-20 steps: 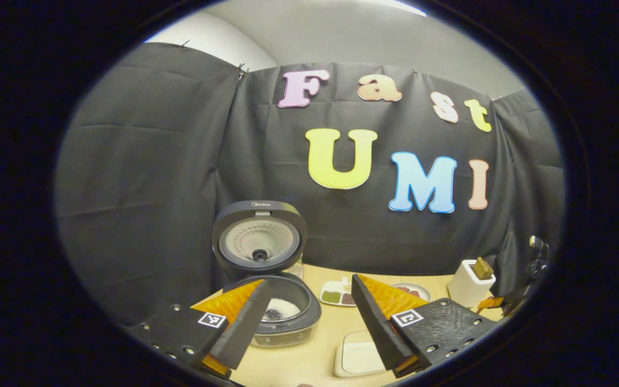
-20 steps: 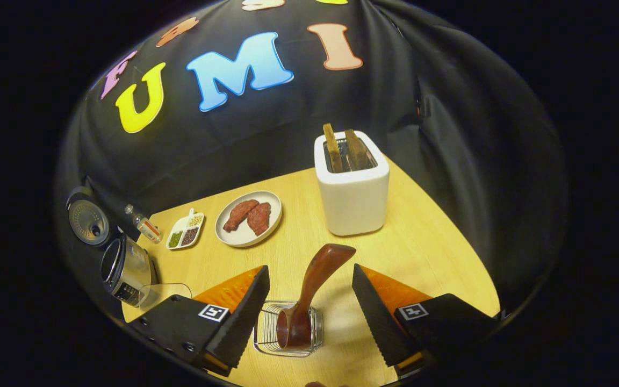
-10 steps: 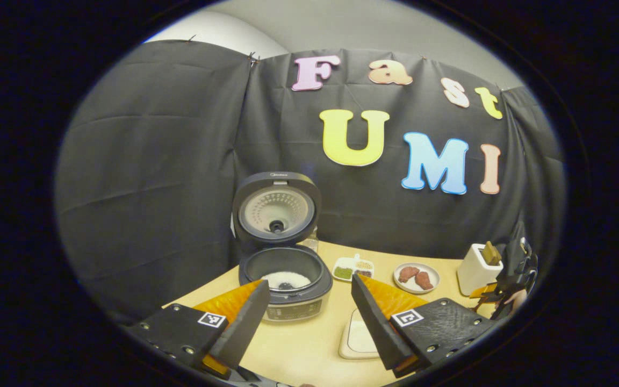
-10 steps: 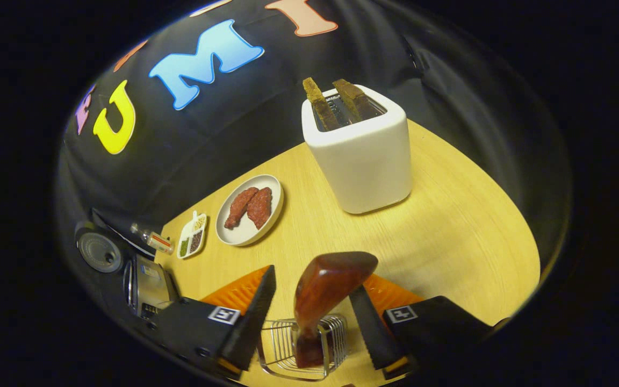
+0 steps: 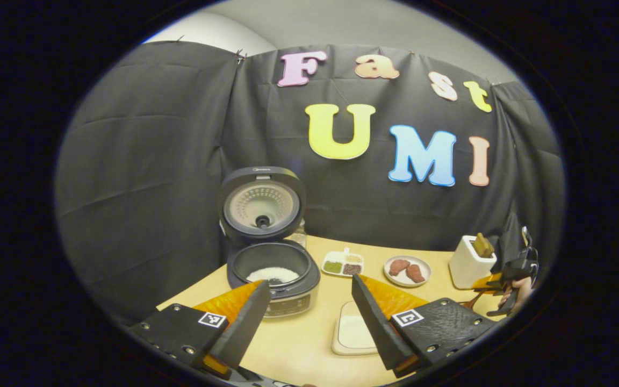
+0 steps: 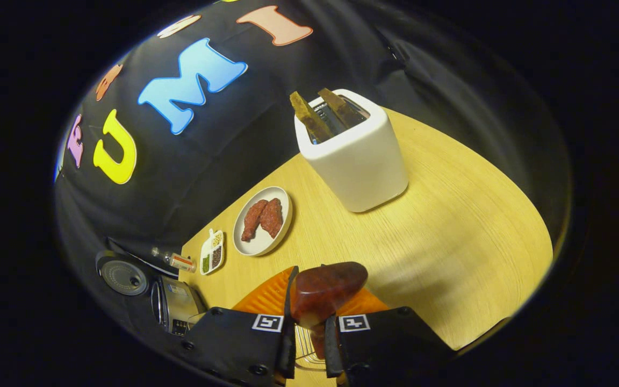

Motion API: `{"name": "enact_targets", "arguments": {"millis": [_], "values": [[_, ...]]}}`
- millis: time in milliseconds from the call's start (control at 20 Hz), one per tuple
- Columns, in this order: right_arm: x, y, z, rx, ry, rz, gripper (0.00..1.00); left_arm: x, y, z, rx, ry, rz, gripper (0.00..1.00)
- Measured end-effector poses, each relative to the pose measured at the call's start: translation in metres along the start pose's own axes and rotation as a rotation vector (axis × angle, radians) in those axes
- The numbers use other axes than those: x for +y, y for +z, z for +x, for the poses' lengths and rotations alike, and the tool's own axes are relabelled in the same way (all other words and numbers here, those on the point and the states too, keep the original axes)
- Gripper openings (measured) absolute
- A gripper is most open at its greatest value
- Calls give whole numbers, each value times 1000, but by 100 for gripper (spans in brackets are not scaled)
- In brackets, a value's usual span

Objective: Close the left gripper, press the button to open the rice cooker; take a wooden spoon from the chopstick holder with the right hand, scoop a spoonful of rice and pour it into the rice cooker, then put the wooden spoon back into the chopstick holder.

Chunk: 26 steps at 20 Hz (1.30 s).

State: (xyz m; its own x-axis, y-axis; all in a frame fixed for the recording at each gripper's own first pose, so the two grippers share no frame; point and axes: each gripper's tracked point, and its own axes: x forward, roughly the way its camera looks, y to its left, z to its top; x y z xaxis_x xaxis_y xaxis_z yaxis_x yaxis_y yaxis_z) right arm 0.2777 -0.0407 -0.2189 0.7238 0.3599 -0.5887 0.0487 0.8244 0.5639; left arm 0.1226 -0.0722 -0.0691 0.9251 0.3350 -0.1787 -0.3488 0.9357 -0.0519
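My rice cooker (image 5: 272, 269) stands lid-up, white rice in the pot, ahead-left of my spread, empty left gripper (image 5: 304, 317). The right gripper (image 6: 309, 333) pinches the wooden spoon (image 6: 324, 293) — glossy, reddish-brown, handle rising between the fingers, bowl down in the wire chopstick holder (image 6: 305, 344) — so I'd lift straight up.

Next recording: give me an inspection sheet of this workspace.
Surface: light wooden table.
Job's things: black rice cooker, lid up, white rice inside; dark wooden spoon in wire chopstick holder; white rice tray.
Clutter: white toaster; plate of meat; divided grain dish; small bottle.
Grippers: left gripper open, empty; right gripper shut on spoon handle.
Cables: nothing seen.
Surroundings: black cloth wall.
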Motion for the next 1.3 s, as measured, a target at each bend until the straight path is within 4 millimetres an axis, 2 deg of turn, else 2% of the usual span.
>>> {"name": "enact_targets", "arguments": {"millis": [150, 300, 350, 500, 650, 950, 1150, 1300], "values": [[7, 11, -19, -54, -3, 14, 23, -7, 7, 12, -17, -59, 3, 96], [14, 23, -42, -124, -29, 22, 21, -6, 16, 24, -39, -129, -2, 96], [17, 25, -50, -152, -39, 30, 23, -5, 15, 30, -32, -158, -1, 96], [21, 30, -79, -232, -80, 66, 23, 9, 20, 44, -39, -231, 20, 96], [23, 20, -103, -305, -122, 92, 23, 31, 25, 55, -48, -290, 5, 96], [32, -7, -142, -389, -190, 89, 23, 79, 15, 75, -37, -336, -20, 96], [53, -27, -161, -407, -181, 104, 23, 101, 12, 84, -30, -358, -42, 96], [78, -35, -163, -401, -149, 109, 23, 116, 12, 86, -40, -365, -47, 95]]}}
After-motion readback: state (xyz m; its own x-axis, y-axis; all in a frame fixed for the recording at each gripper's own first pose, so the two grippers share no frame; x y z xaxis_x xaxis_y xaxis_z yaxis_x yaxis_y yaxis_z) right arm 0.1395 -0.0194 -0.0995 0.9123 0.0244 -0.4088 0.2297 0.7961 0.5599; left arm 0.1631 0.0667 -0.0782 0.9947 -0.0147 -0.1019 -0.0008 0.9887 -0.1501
